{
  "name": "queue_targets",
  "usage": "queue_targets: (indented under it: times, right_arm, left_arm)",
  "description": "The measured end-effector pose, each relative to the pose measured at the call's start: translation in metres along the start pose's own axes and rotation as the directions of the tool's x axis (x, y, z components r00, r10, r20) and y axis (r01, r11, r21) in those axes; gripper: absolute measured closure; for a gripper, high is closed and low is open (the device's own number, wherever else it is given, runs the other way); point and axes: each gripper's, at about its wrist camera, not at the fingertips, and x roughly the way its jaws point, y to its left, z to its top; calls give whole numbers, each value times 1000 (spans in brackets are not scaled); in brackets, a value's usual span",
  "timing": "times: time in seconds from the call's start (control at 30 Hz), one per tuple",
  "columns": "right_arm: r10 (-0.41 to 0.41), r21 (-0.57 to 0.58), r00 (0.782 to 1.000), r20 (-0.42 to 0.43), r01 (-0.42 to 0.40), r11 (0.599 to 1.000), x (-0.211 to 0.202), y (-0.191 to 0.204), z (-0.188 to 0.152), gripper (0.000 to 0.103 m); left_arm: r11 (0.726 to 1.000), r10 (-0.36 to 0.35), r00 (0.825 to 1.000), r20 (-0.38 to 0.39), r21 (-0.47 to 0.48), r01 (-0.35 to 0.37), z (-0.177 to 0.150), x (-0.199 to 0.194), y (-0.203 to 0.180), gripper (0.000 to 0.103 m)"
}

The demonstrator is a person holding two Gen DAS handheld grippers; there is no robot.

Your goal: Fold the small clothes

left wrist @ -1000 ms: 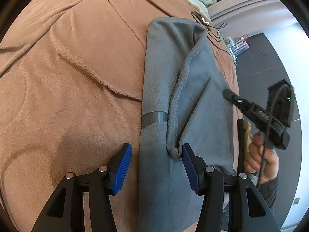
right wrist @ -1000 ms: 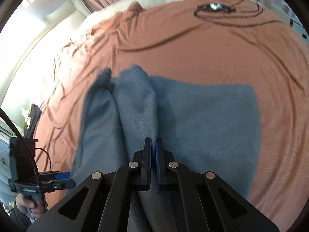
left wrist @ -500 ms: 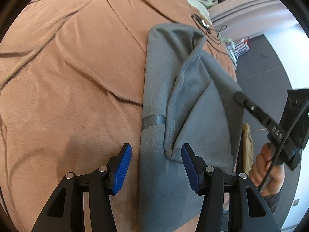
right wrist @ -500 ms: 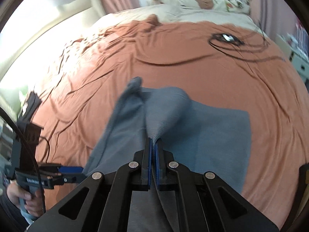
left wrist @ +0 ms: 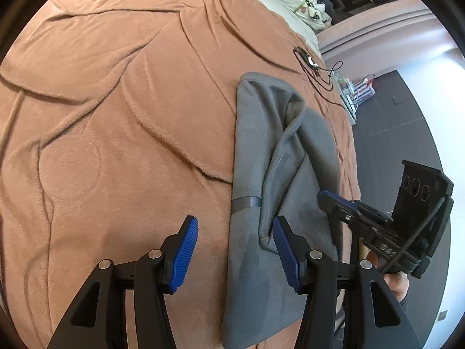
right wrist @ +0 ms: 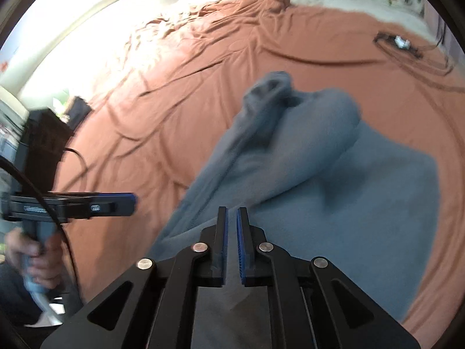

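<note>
Left wrist view is sharp and evenly lit by soft daylight, with faint shadows under the grey garment [left wrist: 279,174] and in the creases of the brown bedspread [left wrist: 116,116]. Right wrist view is smeared with motion blur, worst on the garment. The window [right wrist: 96,8] at far left is totally blown out, throwing glare across the bedspread. Both views bend hard toward black fisheye corners.

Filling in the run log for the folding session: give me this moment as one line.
garment: grey garment half-folded on brown blanket | left hand-held gripper: open, empty | right hand-held gripper: just opening, slightly apart, fold released
</note>
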Motion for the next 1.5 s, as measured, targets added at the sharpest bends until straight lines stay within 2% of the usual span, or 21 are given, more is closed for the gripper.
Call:
queue_targets:
  times: [0.03, 0.1, 0.33, 0.43, 0.57, 0.73, 0.83, 0.9, 0.97, 1.13, 1.2, 1.27, 1.3, 1.33, 1.4, 1.5]
  right_arm:
    - [17, 10, 1000, 10, -17, 1000, -6, -5, 1, 88]
    - [13, 28, 999, 32, -14, 1000, -16, -13, 2, 74]
    - [4, 130, 990, 143, -23, 991, -60, -49, -14, 73]
    - [-62, 205, 983, 174, 25, 978, -74, -67, -24, 73]
    - [-114, 303, 978, 175, 56, 951, -81, -86, -39, 73]
    - [-168, 390, 971, 169, 91, 916, -87, -101, -59, 73]
    - [-182, 425, 969, 169, 95, 900, -92, -103, -68, 73]
    - [-186, 437, 969, 165, 97, 894, -92, -104, -74, 73]
    - [-186, 441, 970, 158, 99, 892, -95, -103, -78, 73]
    - [-195, 445, 972, 130, 119, 887, -88, -105, -84, 73]
    - [-203, 452, 972, 119, 129, 882, -86, -106, -88, 73]
    - [-208, 456, 972, 112, 135, 879, -85, -106, -91, 73]
    - [-209, 456, 972, 108, 138, 879, -84, -105, -92, 73]
    - [-205, 454, 973, 106, 136, 880, -80, -103, -89, 73]
    - [-194, 449, 975, 111, 125, 885, -76, -102, -88, 73]
    - [-185, 453, 976, 117, 113, 884, -74, -102, -89, 73]
  left_arm:
    - [1000, 0, 1000, 3, 6, 0, 2, 0, -3, 47]
    - [1000, -1, 1000, 13, 26, 1, 6, -3, -12, 47]
    - [991, 12, 1000, 16, 134, -14, 31, 7, -62, 47]
    - [983, 22, 1000, 6, 183, -23, 40, 19, -89, 47]
    - [963, 51, 999, -2, 263, -49, 50, 38, -129, 47]
    - [935, 102, 995, -20, 343, -88, 63, 70, -170, 47]
    - [903, 175, 984, -26, 402, -150, 68, 92, -191, 47]
    - [896, 207, 977, -45, 411, -170, 72, 108, -201, 47]
    - [877, 247, 968, -42, 434, -205, 76, 120, -209, 47]
    - [807, 351, 936, -31, 516, -285, 74, 154, -230, 47]
    - [768, 401, 915, -38, 558, -313, 72, 173, -237, 47]
    - [705, 468, 883, -26, 614, -355, 68, 190, -243, 47]
    - [667, 513, 858, -15, 637, -387, 66, 199, -244, 47]
    - [641, 544, 839, -8, 649, -410, 65, 207, -243, 47]
    - [605, 584, 812, 5, 664, -439, 63, 216, -239, 47]
    - [561, 621, 783, 31, 680, -472, 62, 222, -236, 47]
